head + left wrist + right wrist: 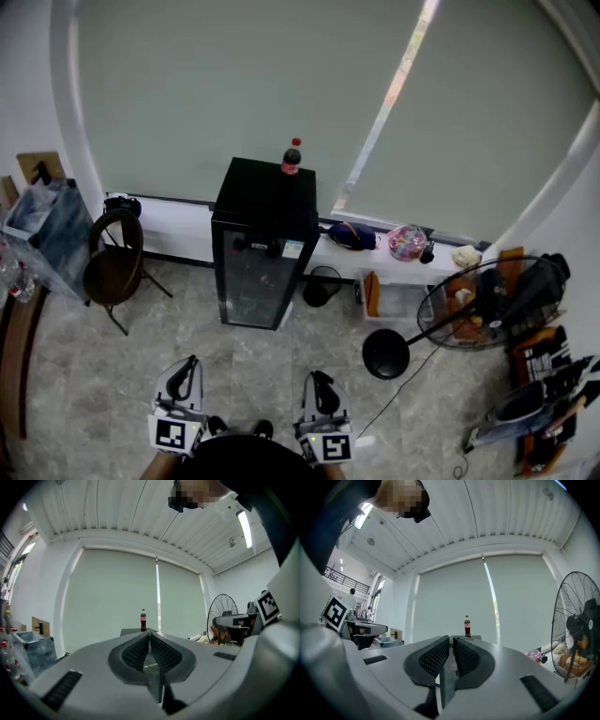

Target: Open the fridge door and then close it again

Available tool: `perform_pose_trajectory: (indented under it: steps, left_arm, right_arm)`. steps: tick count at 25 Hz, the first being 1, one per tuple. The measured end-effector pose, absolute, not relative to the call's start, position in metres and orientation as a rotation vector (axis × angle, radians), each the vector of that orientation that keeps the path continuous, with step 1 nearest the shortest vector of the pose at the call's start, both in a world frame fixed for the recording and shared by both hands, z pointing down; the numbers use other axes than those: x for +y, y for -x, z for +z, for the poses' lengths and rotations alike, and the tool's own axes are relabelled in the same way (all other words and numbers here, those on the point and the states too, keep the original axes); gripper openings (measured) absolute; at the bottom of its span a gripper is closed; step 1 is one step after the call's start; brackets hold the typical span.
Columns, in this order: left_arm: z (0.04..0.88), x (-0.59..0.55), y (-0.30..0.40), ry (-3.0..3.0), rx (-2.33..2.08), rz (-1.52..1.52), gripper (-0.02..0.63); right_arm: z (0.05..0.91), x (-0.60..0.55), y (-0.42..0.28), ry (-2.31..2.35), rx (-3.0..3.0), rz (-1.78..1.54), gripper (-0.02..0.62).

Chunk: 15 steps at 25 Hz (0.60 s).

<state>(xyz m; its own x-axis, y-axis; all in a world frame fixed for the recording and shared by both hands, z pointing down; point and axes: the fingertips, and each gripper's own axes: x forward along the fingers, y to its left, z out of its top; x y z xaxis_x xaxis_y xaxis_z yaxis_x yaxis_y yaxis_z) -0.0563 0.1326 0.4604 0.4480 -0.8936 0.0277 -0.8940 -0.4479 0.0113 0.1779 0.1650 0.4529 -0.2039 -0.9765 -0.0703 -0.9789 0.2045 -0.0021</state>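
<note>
A small black fridge [259,246] with a glass door stands against the window wall, its door closed. A cola bottle [292,157] with a red cap stands on top of it; the bottle [143,620] shows in the left gripper view and the bottle [467,626] in the right gripper view. My left gripper [190,364] and right gripper [317,380] are held side by side near the bottom of the head view, well short of the fridge and pointing toward it. Both are shut with nothing between their pads.
A round chair [113,267] and a bin with a plastic bag [45,228] stand left of the fridge. A standing fan [472,305] with its round base [386,354] is at the right, near shelves of clutter [544,394]. A low ledge [412,262] carries small items.
</note>
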Motion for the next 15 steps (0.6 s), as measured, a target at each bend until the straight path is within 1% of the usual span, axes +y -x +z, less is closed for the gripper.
perform_pose_trajectory:
  steps: [3, 6, 12, 15]
  left_arm:
    - [0.4604, 0.1332, 0.0568, -2.659, -1.638, 0.032, 0.023]
    - [0.4615, 0.1335, 0.0578, -2.657, -1.647, 0.039, 0.084]
    - [0.4626, 0.1321, 0.0591, -2.664, -1.639, 0.043, 0.149]
    - [0.463, 0.131, 0.0581, -2.674, -1.63, 0.068, 0.185]
  right_arm:
    - [0.4541, 0.1655, -0.1774, 1.943, 2.4, 0.073, 0.052]
    - [0.4557, 0.1654, -0.177, 1.939, 2.405, 0.059, 0.091]
    - [0.458, 0.1627, -0.1736, 1.928, 2.427, 0.037, 0.174]
    - [0.4592, 0.1608, -0.1736, 1.925, 2.44, 0.022, 0.237]
